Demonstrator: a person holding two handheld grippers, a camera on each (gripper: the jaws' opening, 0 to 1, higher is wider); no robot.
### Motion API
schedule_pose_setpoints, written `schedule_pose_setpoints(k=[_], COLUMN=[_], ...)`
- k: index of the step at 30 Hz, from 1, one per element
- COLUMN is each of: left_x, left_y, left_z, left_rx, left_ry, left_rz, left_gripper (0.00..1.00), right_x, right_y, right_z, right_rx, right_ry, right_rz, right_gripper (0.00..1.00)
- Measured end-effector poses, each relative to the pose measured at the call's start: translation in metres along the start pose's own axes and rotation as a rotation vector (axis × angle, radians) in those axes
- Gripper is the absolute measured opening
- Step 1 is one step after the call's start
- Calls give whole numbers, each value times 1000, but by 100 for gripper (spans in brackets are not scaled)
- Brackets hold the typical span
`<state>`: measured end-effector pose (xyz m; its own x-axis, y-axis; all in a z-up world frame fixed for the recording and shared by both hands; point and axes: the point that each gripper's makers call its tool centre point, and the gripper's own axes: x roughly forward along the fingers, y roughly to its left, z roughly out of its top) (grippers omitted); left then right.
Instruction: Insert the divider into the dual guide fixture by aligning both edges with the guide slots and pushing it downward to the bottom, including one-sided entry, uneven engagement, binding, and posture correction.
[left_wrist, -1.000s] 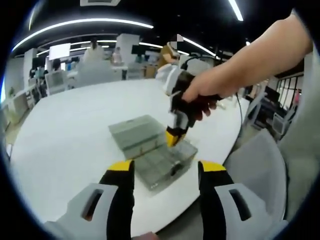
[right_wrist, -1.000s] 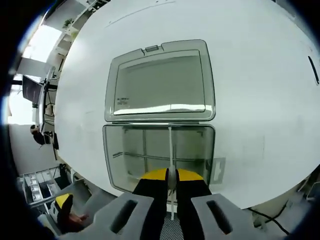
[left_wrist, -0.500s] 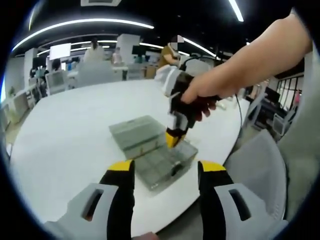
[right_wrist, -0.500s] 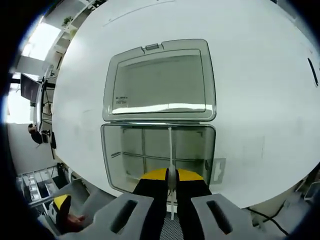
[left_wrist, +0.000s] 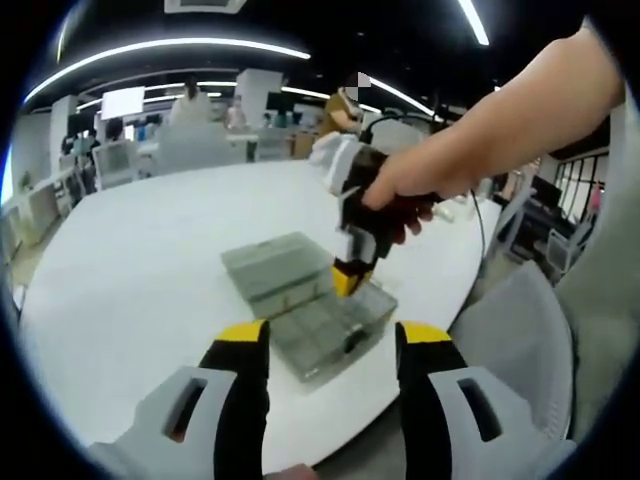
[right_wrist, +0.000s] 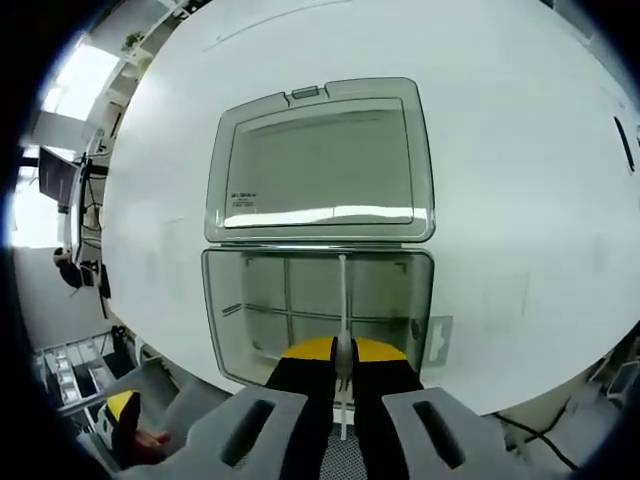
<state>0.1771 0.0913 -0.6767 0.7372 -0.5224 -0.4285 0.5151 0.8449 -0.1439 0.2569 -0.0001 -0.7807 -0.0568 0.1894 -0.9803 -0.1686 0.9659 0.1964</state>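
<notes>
Nothing has moved: right gripper (right_wrist: 342, 352) clenched on the divider (right_wrist: 342, 300) over the box (right_wrist: 230, 310) at centre, lid (right_wrist: 320, 160) above, left gripper (left_wrist: 330, 345) released below.

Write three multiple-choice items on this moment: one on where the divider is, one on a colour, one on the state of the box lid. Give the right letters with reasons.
1. Where is the divider?
A. Lying flat on the table
B. Standing on edge in the clear box, pinched by the right gripper
C. On the lid

2. What colour are the tips of the left gripper?
A. Yellow
B. Red
C. Blue

3. How is the lid of the clear box?
A. Shut
B. Taken off and set aside
C. Swung open, flat on the white table

Key: 1 B, the thin strip runs from the right gripper up across the box's middle. 2 A, yellow pads cap both black jaws. 3 C, the lid lies on the white table joined to the box along one edge.
</notes>
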Motion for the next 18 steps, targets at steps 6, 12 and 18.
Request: schedule_pose_setpoints(k=[6,12,18], left_x=[-1,-1,-2], left_y=[0,0,0], left_z=[1,1,1], left_rx=[-1,-3,-4], left_ry=[-2,-4,-4], left_rz=[2,4,6], left_gripper=[49,49,49], right_x=[-2,-1,1], right_y=[2,0,1], right_z=[-4,-3,-5], right_rx=[7,4,6], right_ry=[3,5,1], right_rz=[1,-6,-6], right_gripper=[0,0,0])
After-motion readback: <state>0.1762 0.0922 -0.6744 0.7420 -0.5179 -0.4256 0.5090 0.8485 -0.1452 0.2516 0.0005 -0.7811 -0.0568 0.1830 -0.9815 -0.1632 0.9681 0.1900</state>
